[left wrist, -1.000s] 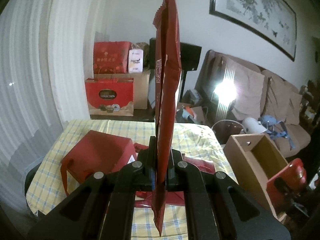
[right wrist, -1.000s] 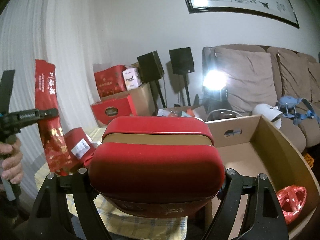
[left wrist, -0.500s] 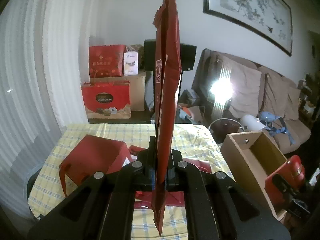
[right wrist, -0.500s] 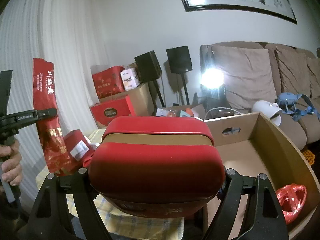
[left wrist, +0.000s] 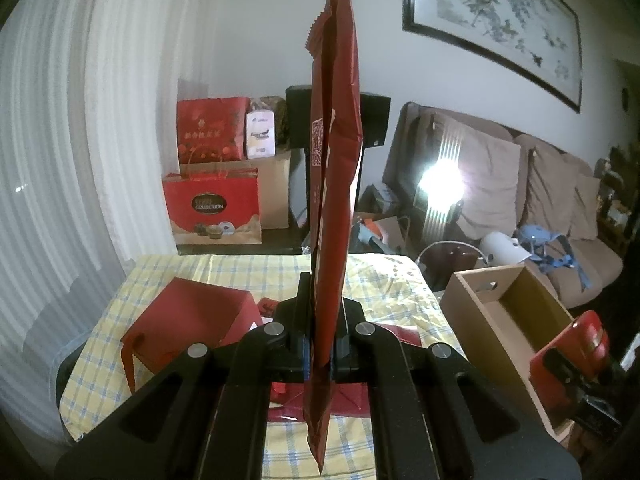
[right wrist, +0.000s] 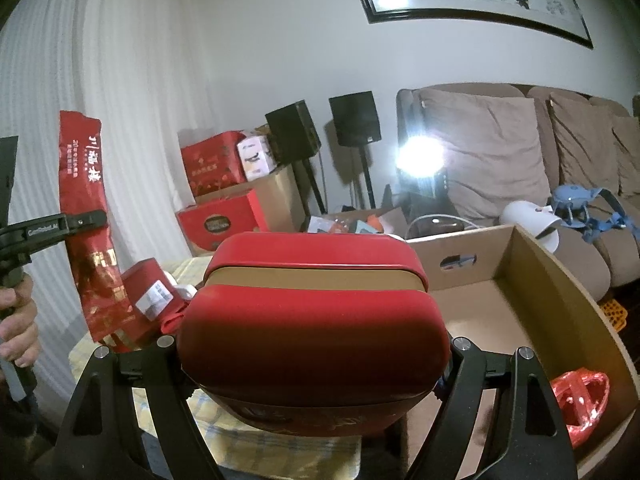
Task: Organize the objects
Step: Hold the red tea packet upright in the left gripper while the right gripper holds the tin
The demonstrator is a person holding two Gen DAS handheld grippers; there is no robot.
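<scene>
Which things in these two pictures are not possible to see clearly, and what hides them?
- Left wrist view: the red tin is cut by the right edge and half behind the cardboard box.
- Right wrist view: the tin covers the table and the box's near wall.
- Right wrist view: small print on the red packet is too small to read.

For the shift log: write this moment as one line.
left gripper: shut on tall red foil packet | right gripper: shut on red rounded tin | open cardboard box: beside table
</scene>
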